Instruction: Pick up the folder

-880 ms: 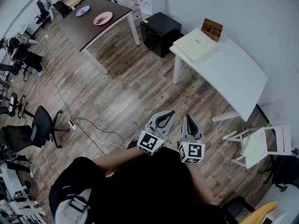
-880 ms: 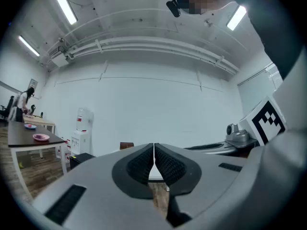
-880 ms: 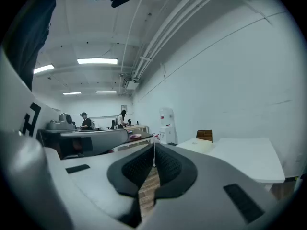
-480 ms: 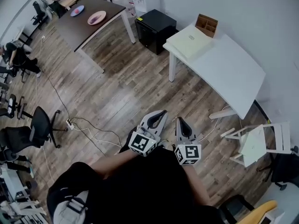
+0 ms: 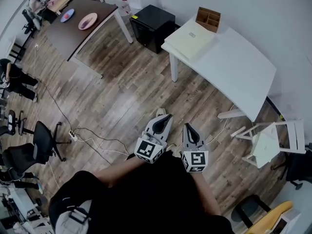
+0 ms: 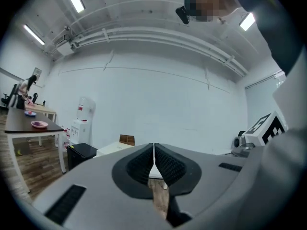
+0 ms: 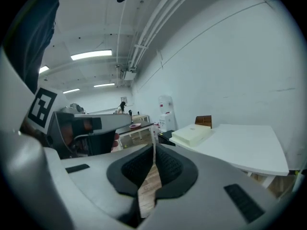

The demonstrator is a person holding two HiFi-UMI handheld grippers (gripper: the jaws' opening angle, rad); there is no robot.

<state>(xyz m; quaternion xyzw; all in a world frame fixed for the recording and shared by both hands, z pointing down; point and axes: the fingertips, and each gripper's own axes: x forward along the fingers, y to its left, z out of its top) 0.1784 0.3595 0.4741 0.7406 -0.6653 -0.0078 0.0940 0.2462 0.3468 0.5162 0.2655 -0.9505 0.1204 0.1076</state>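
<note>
The folder [image 5: 189,38] is a thick pale-yellow slab lying at the left end of the white table [image 5: 234,74], beside a brown wooden organizer [image 5: 208,18]. It also shows far off in the right gripper view as the folder [image 7: 192,134], and faintly as the folder [image 6: 111,149] in the left gripper view. My left gripper [image 5: 165,117] and right gripper [image 5: 187,126] are held side by side close to my body, over the wooden floor and well short of the table. Both are shut with nothing between the pads: left gripper [image 6: 154,150], right gripper [image 7: 154,150].
A black cabinet [image 5: 152,26] stands left of the white table. A dark table [image 5: 73,35] with two plates is at the far left. A white folded chair [image 5: 268,143] lies on the floor at right. Cables [image 5: 92,140] and an office chair [image 5: 41,140] are at left.
The white table and floor have slid left in the head view as the view shifted. Both grippers stay shut, close together in front of my body, a little further left.
</note>
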